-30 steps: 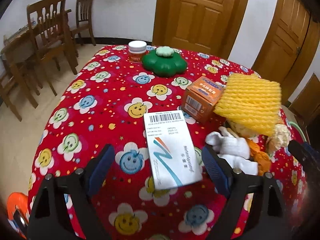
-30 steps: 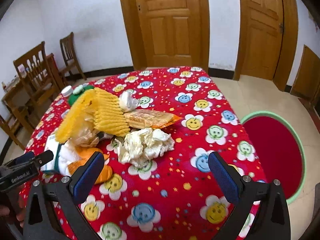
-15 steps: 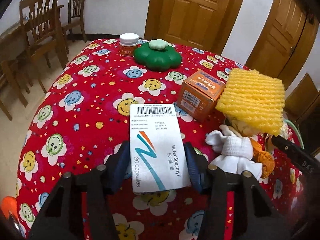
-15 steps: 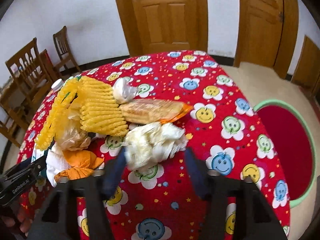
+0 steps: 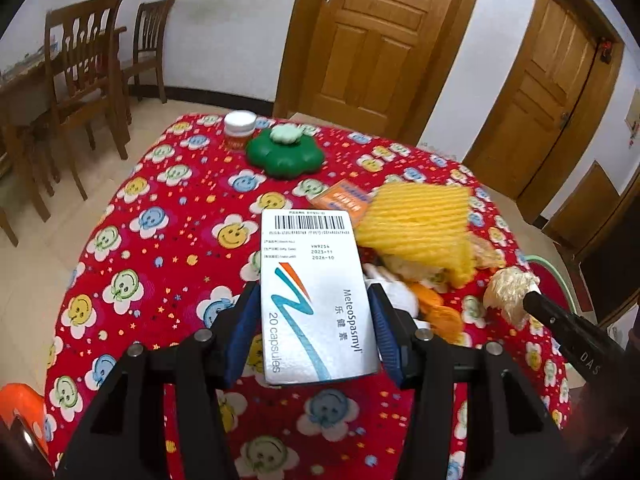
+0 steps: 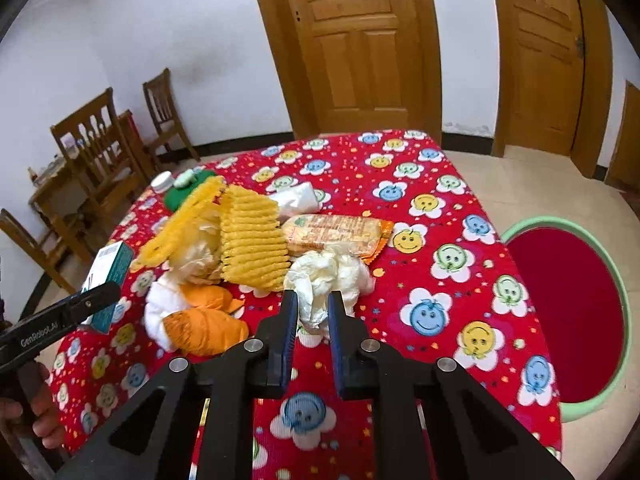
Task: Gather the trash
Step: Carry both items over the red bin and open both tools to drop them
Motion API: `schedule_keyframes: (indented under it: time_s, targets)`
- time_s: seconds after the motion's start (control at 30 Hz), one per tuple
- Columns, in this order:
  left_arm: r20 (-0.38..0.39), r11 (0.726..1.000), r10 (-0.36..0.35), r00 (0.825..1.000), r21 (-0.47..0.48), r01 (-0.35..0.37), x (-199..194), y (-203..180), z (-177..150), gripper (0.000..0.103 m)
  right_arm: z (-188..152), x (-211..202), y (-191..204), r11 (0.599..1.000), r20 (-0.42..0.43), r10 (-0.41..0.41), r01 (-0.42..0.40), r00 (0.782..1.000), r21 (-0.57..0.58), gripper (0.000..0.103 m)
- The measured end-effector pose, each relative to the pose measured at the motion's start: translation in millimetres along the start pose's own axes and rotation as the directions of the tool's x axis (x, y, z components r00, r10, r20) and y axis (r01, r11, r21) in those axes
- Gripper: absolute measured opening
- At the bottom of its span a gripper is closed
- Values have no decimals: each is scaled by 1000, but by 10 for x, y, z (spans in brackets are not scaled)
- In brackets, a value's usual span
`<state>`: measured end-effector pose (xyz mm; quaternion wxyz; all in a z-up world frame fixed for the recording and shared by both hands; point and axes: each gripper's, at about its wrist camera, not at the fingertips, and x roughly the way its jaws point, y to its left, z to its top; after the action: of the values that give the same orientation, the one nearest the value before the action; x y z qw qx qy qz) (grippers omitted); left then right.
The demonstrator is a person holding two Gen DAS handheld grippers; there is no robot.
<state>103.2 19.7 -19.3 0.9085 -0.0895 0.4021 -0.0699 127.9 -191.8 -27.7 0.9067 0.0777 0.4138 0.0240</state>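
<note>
My left gripper [image 5: 314, 294] is shut on a white medicine box [image 5: 312, 272] with a barcode, held above the red smiley-face tablecloth [image 5: 160, 248]. In the right wrist view this box [image 6: 110, 264] shows at the left, in the left gripper's fingers [image 6: 84, 302]. My right gripper [image 6: 313, 300] has its jaws pinched shut on a crumpled white plastic wad [image 6: 332, 276]; the left wrist view shows the wad [image 5: 510, 290] at the tip of the right gripper's fingers [image 5: 560, 320]. A trash pile lies between them: yellow foam netting [image 6: 252, 240], orange wrappers [image 6: 204, 324] and a snack packet [image 6: 336, 234].
An orange carton [image 5: 340, 196], a green flower-shaped container [image 5: 284, 156] and a white-lidded jar [image 5: 239, 128] stand on the far side of the table. A red basin with a green rim [image 6: 616, 280] sits on the floor at the right. Wooden chairs [image 5: 80, 80] stand at the left.
Both grippers went from wide open to shut: the left closed on the medicine box and raised it, the right moved in and closed on the white wad.
</note>
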Motion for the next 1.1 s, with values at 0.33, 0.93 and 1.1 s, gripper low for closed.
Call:
schedule_keyframes:
  time_s: [0.33,0.93,1.1]
  targets:
    - [24,994,-88,996,72,86,-297,-430,30,55,-24,-470,-96,999,83,46,-46,996,0,10]
    - [-93,937,-268,959,209,282,-21,-1579,78,55,-70,-882,-1026,983,145,-89,64,985,171,10]
    - [-138,910,-303,943,251,329,157,-1988,74,55,-152,-888,-1330,971,134,-138,107,981,214,10]
